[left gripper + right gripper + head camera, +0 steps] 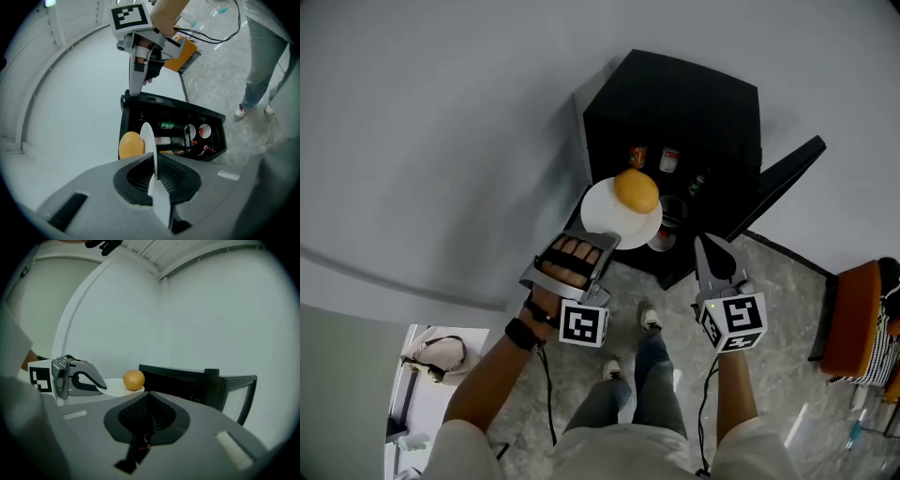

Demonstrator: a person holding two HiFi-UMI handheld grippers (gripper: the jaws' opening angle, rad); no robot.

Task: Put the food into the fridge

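A black mini fridge (pixel 675 103) stands on the floor against the wall, its door (pixel 785 176) swung open to the right. My left gripper (pixel 596 240) is shut on the rim of a white plate (pixel 609 220) that carries an orange fruit (pixel 636 190), held level just in front of the open fridge. In the left gripper view the plate (pixel 149 140) runs edge-on between the jaws, the orange (pixel 131 144) on its left. My right gripper (pixel 705 249) hovers to the right of the plate, shut and holding nothing.
Cans (pixel 638 156) and bottles (pixel 171 140) sit on the fridge shelves, with round containers (pixel 662 240) lower down. The person's feet (pixel 649 317) stand on marble floor close to the fridge. An orange chair (pixel 855 319) is at the right.
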